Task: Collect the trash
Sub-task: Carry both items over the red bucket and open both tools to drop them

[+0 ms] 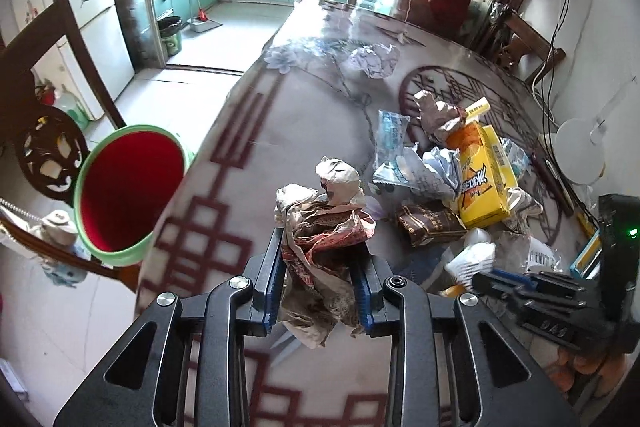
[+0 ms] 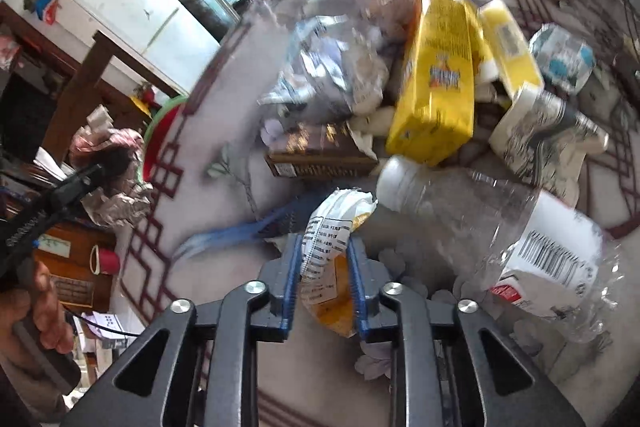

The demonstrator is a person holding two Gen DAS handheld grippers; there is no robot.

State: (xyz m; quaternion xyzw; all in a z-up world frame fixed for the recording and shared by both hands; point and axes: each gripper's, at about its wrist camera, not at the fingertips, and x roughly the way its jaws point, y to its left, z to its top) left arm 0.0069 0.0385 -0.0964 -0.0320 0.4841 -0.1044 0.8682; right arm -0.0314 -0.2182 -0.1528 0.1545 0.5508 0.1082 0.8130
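Crumpled paper (image 1: 320, 251) sits clamped in the left gripper (image 1: 318, 255) above the tabletop (image 1: 248, 147); right gripper (image 2: 325, 267) pinches a wrapper (image 2: 328, 247).

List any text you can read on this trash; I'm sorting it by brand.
"冰红茶", probably: large characters on the yellow carton.
White-and-orange wrapper: small print, too blurred to read.
Clear bottle's label: barcode, digits unreadable.
Brown box: lettering blurred.

Left tool (image 1: 320, 259) pitched steeply down, pads clamped on a wad held between them; right tool (image 2: 324, 267) likewise pitched down, pads pinching a flat piece.
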